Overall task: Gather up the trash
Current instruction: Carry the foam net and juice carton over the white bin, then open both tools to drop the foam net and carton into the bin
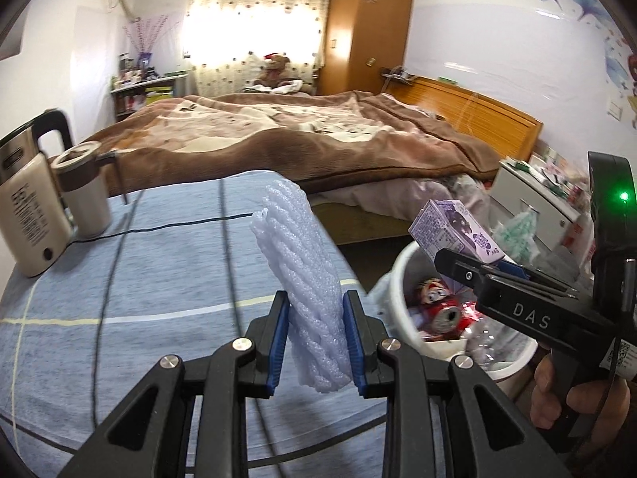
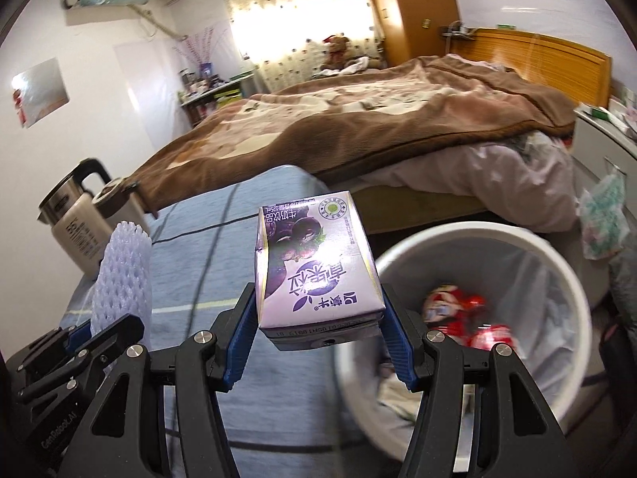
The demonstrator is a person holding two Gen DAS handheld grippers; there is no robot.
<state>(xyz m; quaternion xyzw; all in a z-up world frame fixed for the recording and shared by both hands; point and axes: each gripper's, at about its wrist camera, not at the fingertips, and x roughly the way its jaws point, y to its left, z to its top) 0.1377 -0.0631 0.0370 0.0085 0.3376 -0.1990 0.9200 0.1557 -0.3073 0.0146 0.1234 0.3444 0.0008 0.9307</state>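
Though gripper-pinched, purple carton undented.

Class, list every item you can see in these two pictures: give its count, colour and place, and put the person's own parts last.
foam fruit net: 1, white, in left gripper
milk carton: 1, purple, in right gripper
trash bin: 1, white, beside table
red cans: at least 2, in bin
kettle: 1, cream-steel, on table
mug: 1, cream, beside kettle
table: 1, blue cloth
bed: 1, brown blanket
left gripper: black, blue jaws
right gripper: same
hand: holds right gripper
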